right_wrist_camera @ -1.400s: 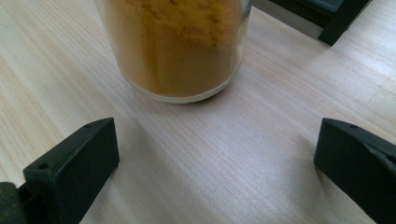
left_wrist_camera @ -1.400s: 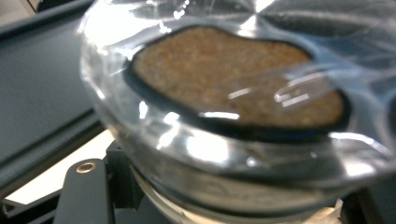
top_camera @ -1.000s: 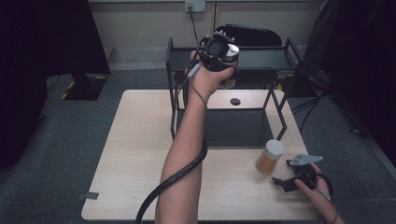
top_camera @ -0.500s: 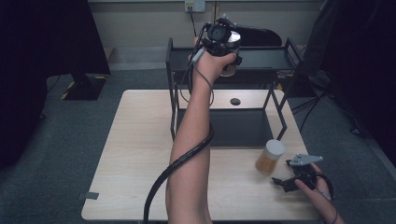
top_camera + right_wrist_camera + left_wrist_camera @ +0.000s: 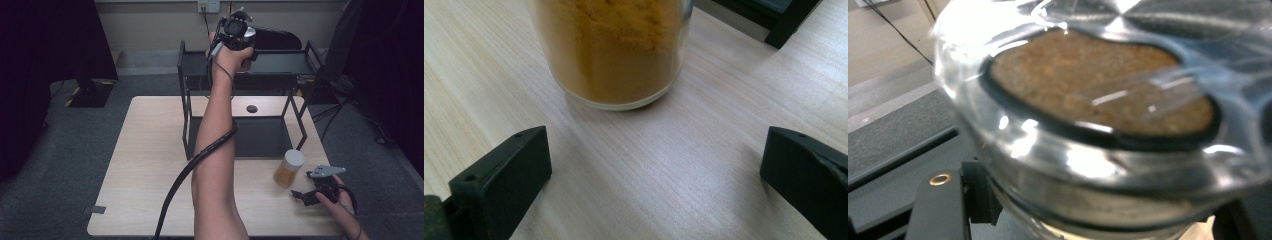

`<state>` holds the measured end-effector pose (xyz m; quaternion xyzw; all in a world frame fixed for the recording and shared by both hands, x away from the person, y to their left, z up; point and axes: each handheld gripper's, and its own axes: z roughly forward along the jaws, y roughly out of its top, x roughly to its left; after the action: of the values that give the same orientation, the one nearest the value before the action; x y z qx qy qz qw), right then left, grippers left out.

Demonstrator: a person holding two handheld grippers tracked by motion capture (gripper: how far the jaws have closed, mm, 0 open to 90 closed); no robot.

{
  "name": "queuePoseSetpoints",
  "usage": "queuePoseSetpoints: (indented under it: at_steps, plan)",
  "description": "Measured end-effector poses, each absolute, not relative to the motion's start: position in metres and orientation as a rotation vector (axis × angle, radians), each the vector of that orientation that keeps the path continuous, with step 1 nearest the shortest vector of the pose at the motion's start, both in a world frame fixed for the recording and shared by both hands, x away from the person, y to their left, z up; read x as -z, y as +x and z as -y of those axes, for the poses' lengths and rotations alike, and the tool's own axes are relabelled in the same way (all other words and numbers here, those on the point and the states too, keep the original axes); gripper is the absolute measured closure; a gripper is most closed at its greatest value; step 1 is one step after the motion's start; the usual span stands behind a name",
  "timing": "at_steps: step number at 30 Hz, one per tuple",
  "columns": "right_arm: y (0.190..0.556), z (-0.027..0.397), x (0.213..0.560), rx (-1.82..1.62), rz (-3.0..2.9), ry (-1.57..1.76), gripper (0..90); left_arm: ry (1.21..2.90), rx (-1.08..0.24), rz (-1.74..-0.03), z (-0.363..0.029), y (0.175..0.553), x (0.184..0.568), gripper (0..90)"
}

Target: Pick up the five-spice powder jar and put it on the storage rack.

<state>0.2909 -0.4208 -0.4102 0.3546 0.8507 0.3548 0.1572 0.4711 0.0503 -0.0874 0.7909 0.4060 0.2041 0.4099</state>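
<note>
My left gripper [image 5: 239,34] is raised over the top shelf of a black two-tier rack [image 5: 280,64], shut on a glass jar of brown powder [image 5: 248,35]. In the left gripper view that jar [image 5: 1098,95] sits very close and blurred, between the two black jaws at the bottom corners. My right gripper [image 5: 302,196] rests low at the table's front right, open, with nothing between its fingers. A white-lidded jar of orange-yellow powder [image 5: 289,169] stands upright on the table just ahead of the right gripper [image 5: 654,150]. In the right gripper view that orange-yellow jar [image 5: 611,50] is apart from the jaws.
The rack's lower tray [image 5: 260,136] lies on the light wooden table [image 5: 145,165]. A small dark round hole or disc [image 5: 252,108] marks the tabletop behind it. A dark bulky object [image 5: 280,38] sits beyond the rack. The left gripper's cable [image 5: 185,175] trails down along the forearm.
My left gripper has carried the brown jar farther back and up, over the rack's top shelf. The right gripper and the orange-yellow jar have stayed put.
</note>
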Motion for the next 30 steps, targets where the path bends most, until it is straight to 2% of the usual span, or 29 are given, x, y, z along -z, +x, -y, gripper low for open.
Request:
queuePoseSetpoints:
  at_steps: [23, 27, 30]
  plan:
    - [0.291, 0.421, 0.410, -1.015, -2.434, 1.014, 0.0, 1.957, -0.541, -1.036, -0.047, 0.473, 0.100, 30.9]
    - [0.291, 0.421, 0.410, -1.015, -2.434, 1.015, 0.0, 1.902, -0.543, -1.066, -0.049, 0.468, 0.098, 15.2]
    - [0.291, 0.421, 0.410, -1.016, -2.434, 1.015, 0.0, 1.885, -0.554, -1.071, -0.050, 0.461, 0.097, 11.2]
